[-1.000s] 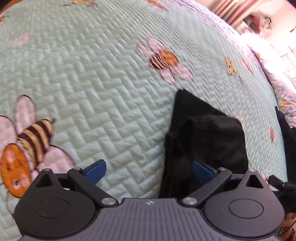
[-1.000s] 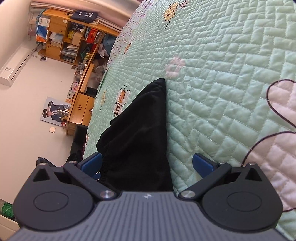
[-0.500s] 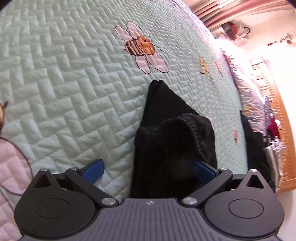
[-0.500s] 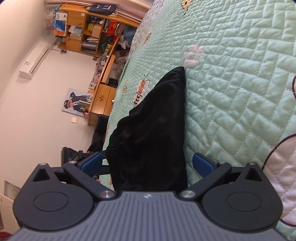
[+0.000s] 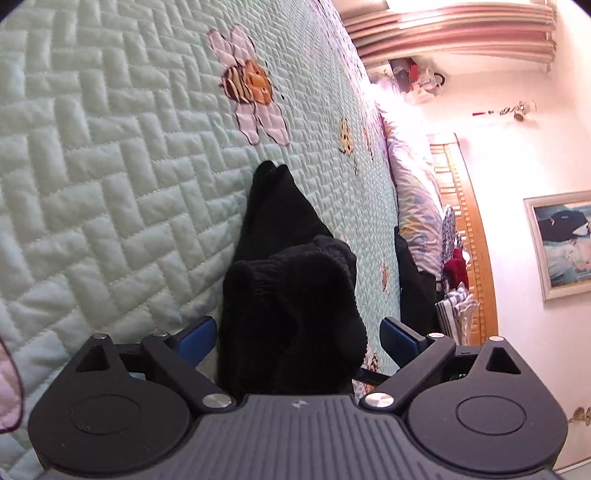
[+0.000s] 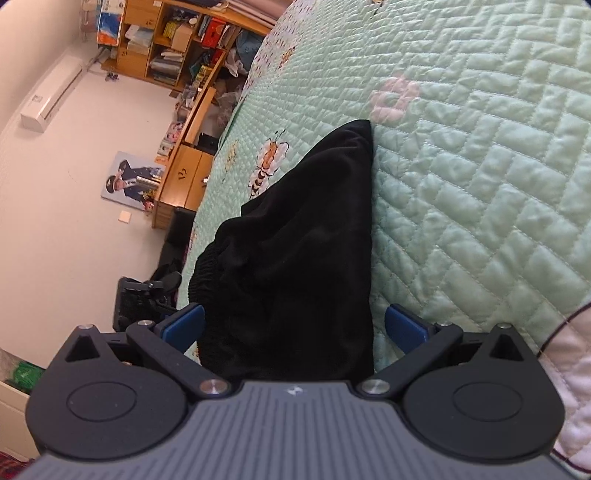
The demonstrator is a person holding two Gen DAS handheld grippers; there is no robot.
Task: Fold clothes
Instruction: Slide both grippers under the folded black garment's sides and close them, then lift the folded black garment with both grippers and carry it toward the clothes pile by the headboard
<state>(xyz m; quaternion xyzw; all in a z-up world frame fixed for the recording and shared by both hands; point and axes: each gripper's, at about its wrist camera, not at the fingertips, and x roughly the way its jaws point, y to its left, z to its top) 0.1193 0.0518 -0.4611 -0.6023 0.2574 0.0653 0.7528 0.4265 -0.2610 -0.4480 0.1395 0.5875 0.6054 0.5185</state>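
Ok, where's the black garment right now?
The black garment lies on the green quilt, bunched between the open fingers of the left claw and right claw.

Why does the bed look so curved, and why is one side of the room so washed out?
Both views use fisheye lenses, so the quilt bulges. Left wrist view: the wall by the curtain is overexposed and pinkish, while the black garment shows little detail. Right wrist view: lighting is even and the bookshelf reads clearly.

Bright daylight, blown-out far wall, strong fisheye edge warp.
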